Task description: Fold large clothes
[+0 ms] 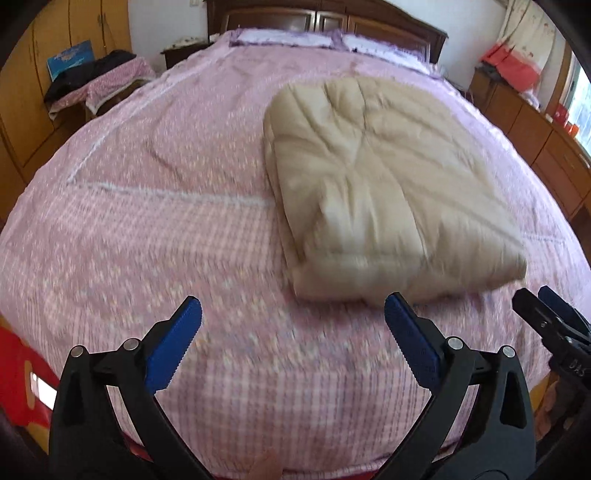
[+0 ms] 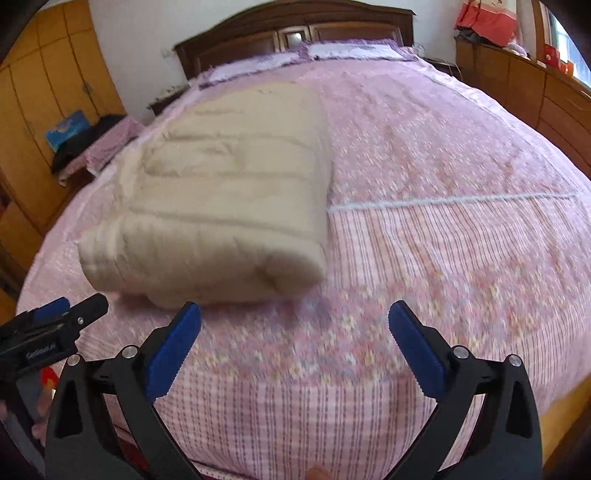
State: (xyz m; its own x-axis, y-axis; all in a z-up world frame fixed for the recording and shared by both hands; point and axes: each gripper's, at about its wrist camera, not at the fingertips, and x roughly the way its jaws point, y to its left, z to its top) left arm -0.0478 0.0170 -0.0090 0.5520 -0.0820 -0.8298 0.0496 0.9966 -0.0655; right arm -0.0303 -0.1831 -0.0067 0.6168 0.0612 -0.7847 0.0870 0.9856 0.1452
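A beige padded garment [image 1: 384,192] lies folded into a thick rectangle on the pink bedspread [image 1: 166,221]. It also shows in the right wrist view [image 2: 225,210], left of centre. My left gripper [image 1: 293,314] is open and empty, held above the bed's near part, just short of the bundle's near edge. My right gripper [image 2: 295,317] is open and empty, near the bundle's near right corner. Each gripper shows at the edge of the other's view: the right one [image 1: 550,321] and the left one [image 2: 62,317].
The bed's dark wooden headboard [image 1: 321,18] and pillows [image 1: 288,37] are at the far end. A chair with dark clothes [image 1: 99,81] and yellow wardrobes [image 1: 48,55] stand to the left. A wooden dresser [image 1: 535,125] runs along the right.
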